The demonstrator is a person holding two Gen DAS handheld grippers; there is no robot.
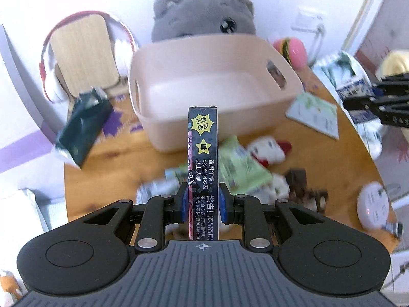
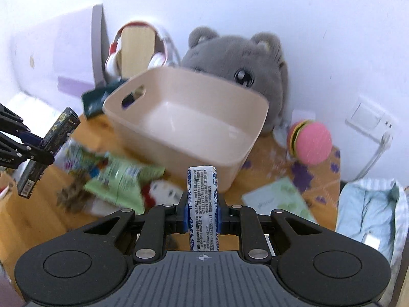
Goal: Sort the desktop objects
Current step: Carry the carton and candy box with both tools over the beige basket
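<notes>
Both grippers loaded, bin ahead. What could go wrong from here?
1. The left gripper pinches the tall dark box near its lower end; the long free end may swing or slip.
2. The right gripper holds a soft white-and-blue packet, which could squirm out.
3. Both head for the same empty beige bin; the grippers may collide above it.

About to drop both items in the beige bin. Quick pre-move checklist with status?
1. Left gripper shut on black box: ok.
2. Right gripper shut on white-and-blue pack: ok.
3. Beige bin empty, room to drop: ok.
4. Bin upright on the wooden table: ok.
5. Grippers apart from each other: ok.
6. Either item over the bin opening: cannot tell.
</notes>
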